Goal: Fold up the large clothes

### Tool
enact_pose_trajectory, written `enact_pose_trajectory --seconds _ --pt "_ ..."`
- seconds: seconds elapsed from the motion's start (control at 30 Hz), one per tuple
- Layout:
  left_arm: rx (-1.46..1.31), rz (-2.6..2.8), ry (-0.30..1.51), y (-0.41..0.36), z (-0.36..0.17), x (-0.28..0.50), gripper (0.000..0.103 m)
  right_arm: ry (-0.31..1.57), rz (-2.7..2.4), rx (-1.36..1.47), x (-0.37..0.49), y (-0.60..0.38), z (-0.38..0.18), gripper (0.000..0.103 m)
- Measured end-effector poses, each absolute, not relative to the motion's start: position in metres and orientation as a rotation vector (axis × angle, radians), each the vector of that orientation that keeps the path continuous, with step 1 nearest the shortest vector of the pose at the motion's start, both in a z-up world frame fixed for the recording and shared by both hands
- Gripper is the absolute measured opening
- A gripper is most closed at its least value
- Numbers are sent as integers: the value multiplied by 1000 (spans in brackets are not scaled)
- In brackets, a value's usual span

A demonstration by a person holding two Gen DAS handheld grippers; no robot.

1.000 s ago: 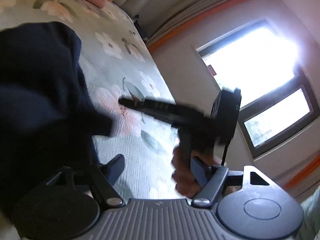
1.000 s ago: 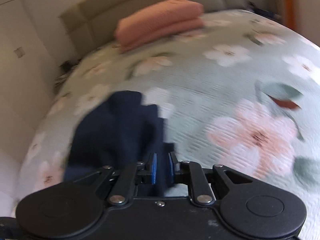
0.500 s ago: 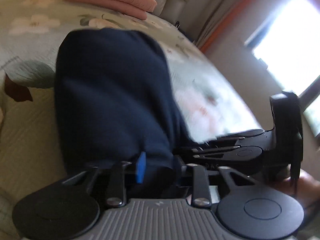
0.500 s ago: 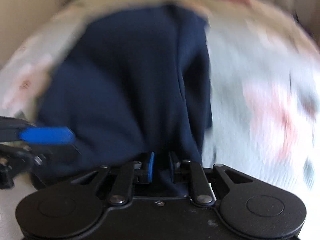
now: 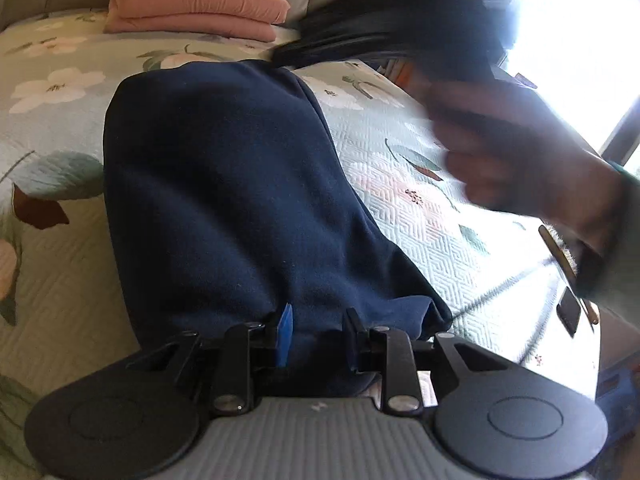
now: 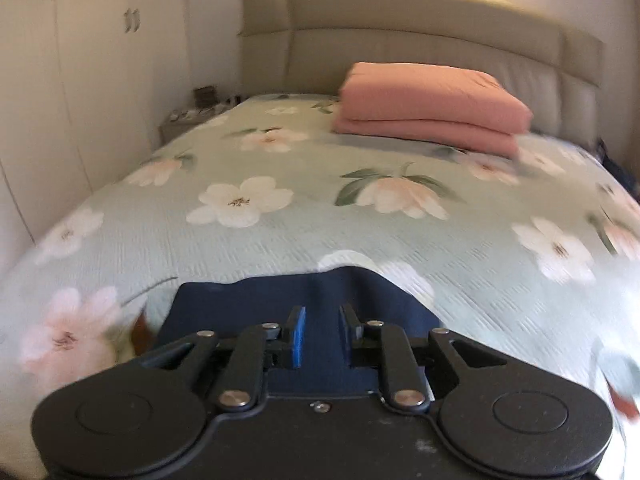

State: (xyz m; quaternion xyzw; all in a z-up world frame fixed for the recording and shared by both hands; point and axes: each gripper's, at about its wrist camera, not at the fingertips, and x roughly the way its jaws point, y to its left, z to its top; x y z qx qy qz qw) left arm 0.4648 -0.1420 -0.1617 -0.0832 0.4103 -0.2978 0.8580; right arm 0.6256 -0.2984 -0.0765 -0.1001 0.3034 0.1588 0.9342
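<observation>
Right gripper (image 6: pixel 320 334) swung aside; garment (image 5: pixel 240 200) lengthwise headboard-ward.

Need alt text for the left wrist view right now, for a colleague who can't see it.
The left gripper pinches a navy garment lying on a floral bedspread. A blurred hand carries the right gripper above; a folded pink blanket sits by the headboard.
</observation>
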Motion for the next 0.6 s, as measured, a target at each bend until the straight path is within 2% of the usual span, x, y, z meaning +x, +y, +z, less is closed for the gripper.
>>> enact_pose_trajectory --seconds 0.1,0.17,0.2,0.23,0.4,0.53,0.6 --pt "-216 -635 862 -130 -158 455 30 741 244 -377 658 -283 -138 20" --pt "-256 -651 869 -123 -159 455 29 697 168 -497 658 -291 -164 18" --pt "-275 -662 874 -120 -160 455 30 684 142 -507 658 -298 -169 20" --pt "-298 -672 883 -118 -160 456 30 692 134 -475 659 -305 -166 24" --pt "-464 -716 950 -84 -157 470 29 705 27 -421 638 -328 -131 25" --pt "-460 -740 898 -68 -129 481 30 680 128 -284 579 -332 -81 25" --pt "-448 -731 867 -74 -121 487 30 683 219 -228 552 -319 -73 27"
